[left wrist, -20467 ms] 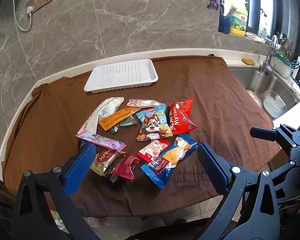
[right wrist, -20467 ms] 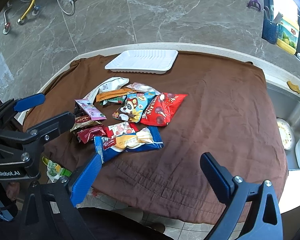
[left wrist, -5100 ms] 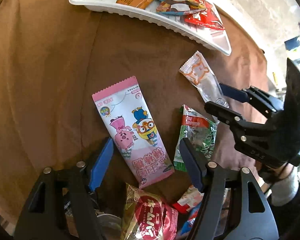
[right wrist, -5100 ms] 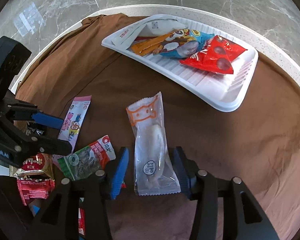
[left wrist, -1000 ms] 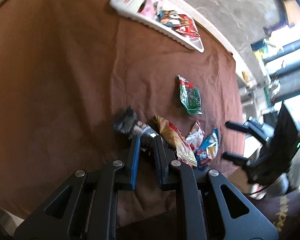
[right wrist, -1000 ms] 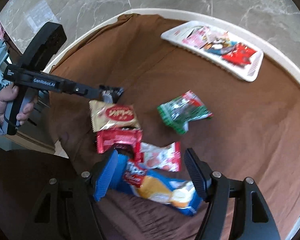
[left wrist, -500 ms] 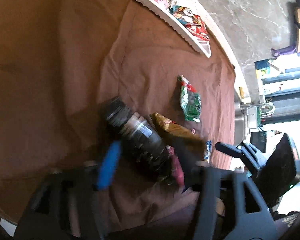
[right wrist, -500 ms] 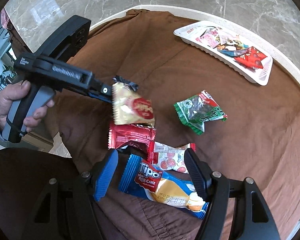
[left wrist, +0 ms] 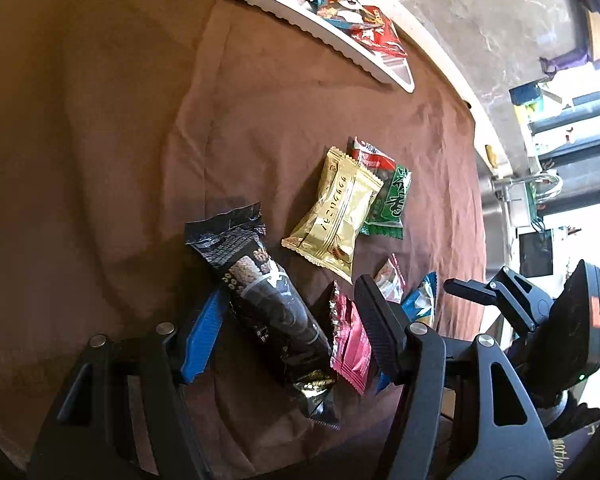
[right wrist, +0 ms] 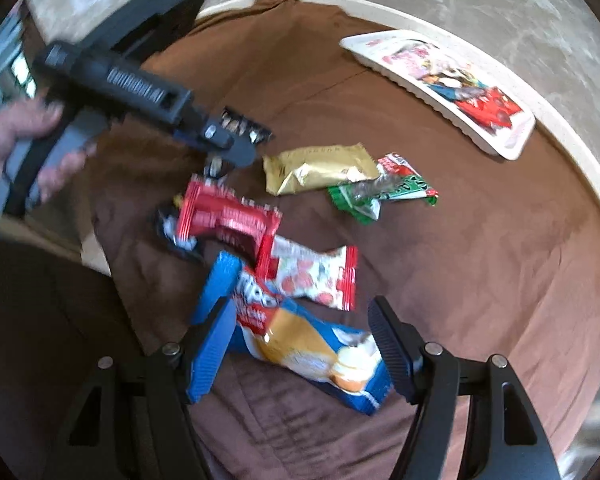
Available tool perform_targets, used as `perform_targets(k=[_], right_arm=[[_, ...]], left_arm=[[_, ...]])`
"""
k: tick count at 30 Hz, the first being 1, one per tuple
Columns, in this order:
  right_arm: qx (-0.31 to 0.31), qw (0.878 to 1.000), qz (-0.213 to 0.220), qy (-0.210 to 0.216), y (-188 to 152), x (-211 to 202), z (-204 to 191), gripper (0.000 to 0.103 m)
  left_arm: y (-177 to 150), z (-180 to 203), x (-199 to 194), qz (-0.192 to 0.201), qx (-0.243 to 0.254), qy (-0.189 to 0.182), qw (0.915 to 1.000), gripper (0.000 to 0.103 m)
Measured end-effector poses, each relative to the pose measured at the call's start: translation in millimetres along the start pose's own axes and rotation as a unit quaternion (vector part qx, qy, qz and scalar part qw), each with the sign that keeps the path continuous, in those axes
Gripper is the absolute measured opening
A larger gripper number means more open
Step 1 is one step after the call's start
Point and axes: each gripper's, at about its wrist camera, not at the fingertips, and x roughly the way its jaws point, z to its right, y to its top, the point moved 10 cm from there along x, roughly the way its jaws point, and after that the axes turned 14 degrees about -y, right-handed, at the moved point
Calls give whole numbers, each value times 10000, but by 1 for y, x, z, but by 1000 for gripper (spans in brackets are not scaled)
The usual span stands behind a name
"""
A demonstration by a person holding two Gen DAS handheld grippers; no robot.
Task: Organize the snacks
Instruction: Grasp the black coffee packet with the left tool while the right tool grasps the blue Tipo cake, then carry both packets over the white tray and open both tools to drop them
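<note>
Fingers of the left gripper (left wrist: 290, 320) standing about half open, straddling the black pack (left wrist: 260, 288) at the lower centre of the left view, pads not pressing it. Lying with its long axis slanting from upper left to lower right, nearly in line with the fingers rather than across them, so likely needing a turn before closing. Fingers of the right gripper (right wrist: 300, 344) standing wide, gripping nothing, hovering over the blue pack (right wrist: 300, 348), its length running crosswise between them at the lower centre of the right view. Waiting at the top of both views, well apart: the tray (right wrist: 512, 148), already carrying several snacks. Lying between on the brown surface (left wrist: 100, 120): gold pack (left wrist: 336, 216), green pack (left wrist: 392, 200).
</note>
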Motion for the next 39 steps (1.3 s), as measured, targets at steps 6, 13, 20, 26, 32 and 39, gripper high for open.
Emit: perform_targets(k=[6,13,20,26,32,39], right_arm=[[-1486,9880,13,-416,-19,12,-17,71],[-2142,9759,-133,-401,-24,29,-31,57],[-1887,9818,-113,-166,-18,30,-24,39],[-1579,9873,-178,-47,-14,32,-21,38],[-1267,9917,-207,7,-6,39,-20,38],[-828,9961,-243,165,-19,33,-25,30]], left_arm=[[-4,-3,6,-90,4,80,9999,62],[-9,-2,8,-165,109,173,9997,60],[-21,-7,-1,-345,293,285,9986,60],[-33,-12,-3,-542,697,548,9946,58],[-34,-19,-6,-511,966,899,9899,31],[-35,-23,-10,-335,898,727,9927,22]])
